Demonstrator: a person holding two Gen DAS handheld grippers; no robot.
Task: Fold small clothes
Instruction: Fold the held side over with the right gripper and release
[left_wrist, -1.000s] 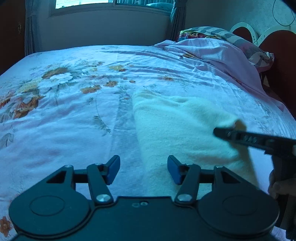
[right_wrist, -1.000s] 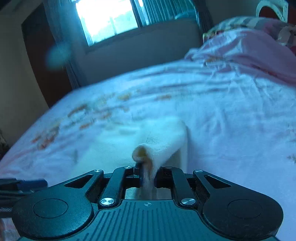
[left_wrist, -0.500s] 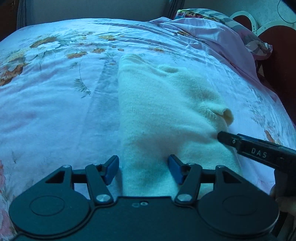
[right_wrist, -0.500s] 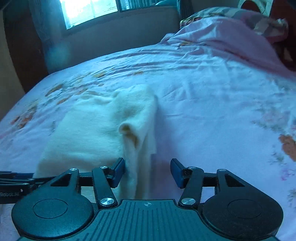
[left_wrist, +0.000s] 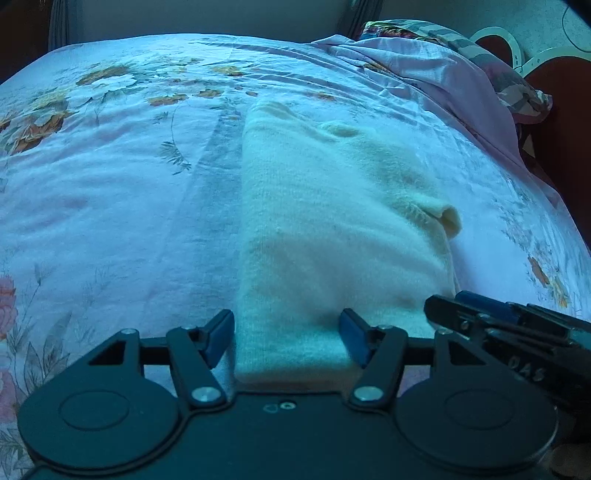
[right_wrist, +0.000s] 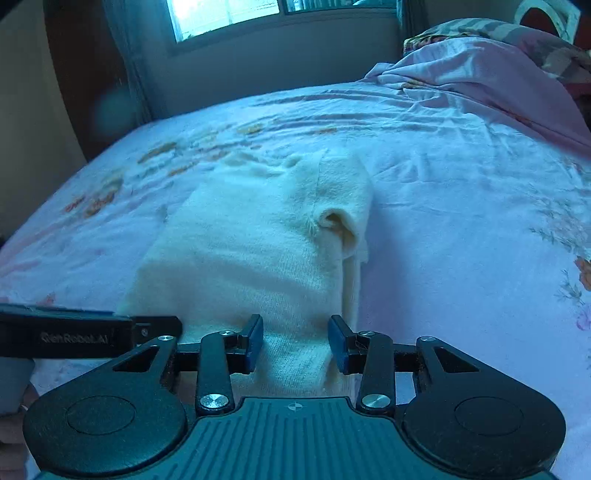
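One cream, fuzzy knit garment lies folded into a long rectangle on the pink floral bedsheet, a rolled cuff sticking up at its right edge. Its near end sits between the blue-padded fingers of the left gripper, which are apart and opening, and between those of the right gripper, which are closing without yet pinching the cloth. White lettering on the left gripper's black side reads "GenRobot.AI", and "DAS" shows on the right one's.

sweater lies on bed, before pillows.
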